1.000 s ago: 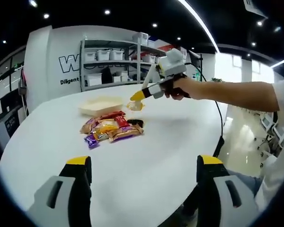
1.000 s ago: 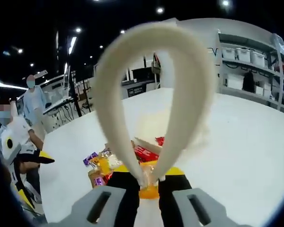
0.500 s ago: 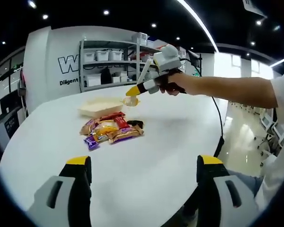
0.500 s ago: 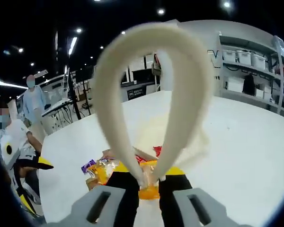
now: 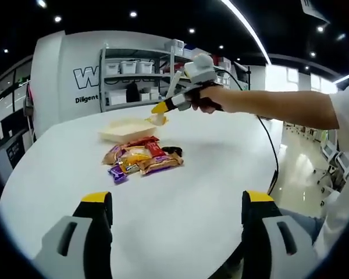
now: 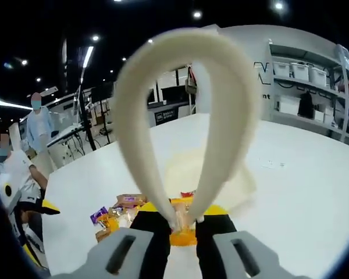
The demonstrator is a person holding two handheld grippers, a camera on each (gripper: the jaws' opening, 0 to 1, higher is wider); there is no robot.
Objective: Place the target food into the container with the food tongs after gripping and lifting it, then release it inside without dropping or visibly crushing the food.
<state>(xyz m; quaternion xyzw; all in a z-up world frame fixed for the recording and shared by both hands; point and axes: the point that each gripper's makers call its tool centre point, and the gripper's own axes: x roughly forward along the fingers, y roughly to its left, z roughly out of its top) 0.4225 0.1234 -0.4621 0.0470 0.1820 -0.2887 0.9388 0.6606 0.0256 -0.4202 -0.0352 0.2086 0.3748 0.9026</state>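
Left gripper view: the white table [image 5: 180, 192], the snack pile [image 5: 141, 160], the shallow cream container [image 5: 125, 130] and the shelving [image 5: 141, 75] behind it are seen from afar; the right gripper [image 5: 160, 107] is seen held out by a person's hand [image 5: 208, 99] above the container's near edge.
Right gripper view: the cream tongs [image 6: 186, 116] are seen close up as a loop rising from between the jaws; the snack pile [image 6: 119, 212] is seen low on the left, and two people [image 6: 23, 157] at the far left.
Left gripper [image 5: 177, 224]: jaws spread wide over bare table, nothing between them.
Right gripper [image 6: 183, 224]: jaws clenched on the tongs' arms.
Target food: a small pale-yellow piece [image 5: 157, 119] is seen at the tong tips, just below the right gripper, over the container's near right corner; touching or apart from the container cannot be told.
Food in right gripper view: an orange-yellow bit [image 6: 183, 235] is seen between the jaws at the tong tips.
Container contents: interior appears pale; contents cannot be told.
Snack pile position: just in front of the container, well apart from the left gripper.
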